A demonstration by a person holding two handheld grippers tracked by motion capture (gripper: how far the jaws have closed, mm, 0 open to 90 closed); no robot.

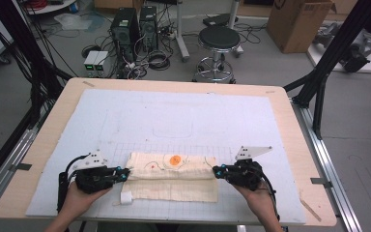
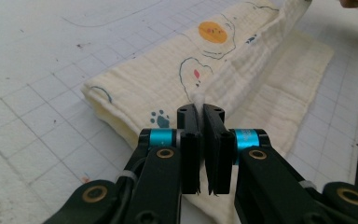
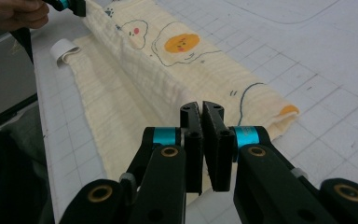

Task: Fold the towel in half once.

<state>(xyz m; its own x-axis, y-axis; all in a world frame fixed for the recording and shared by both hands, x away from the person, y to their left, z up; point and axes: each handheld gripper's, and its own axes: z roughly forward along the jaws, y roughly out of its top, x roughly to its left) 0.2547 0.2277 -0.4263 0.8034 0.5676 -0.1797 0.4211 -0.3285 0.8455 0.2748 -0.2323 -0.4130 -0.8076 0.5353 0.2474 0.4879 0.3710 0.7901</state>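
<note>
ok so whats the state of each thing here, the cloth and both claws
cloth: folded, lying flat on the mat, its upper layer's edge lifted at both ends
left claw: shut on cloth, pinching the lifted edge at the left end
right claw: shut on cloth, pinching the same edge at the right end
white tag: curled, sticking out at the cloth's near left corner

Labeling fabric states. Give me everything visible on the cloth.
The cloth is cream, crinkled muslin-like fabric printed with fried eggs, hearts and paw prints. It lies folded in a long band at the near middle of the white grid mat. A white tag sticks out at its near left corner. The left gripper and right gripper each pinch an end of the raised upper layer.
</note>
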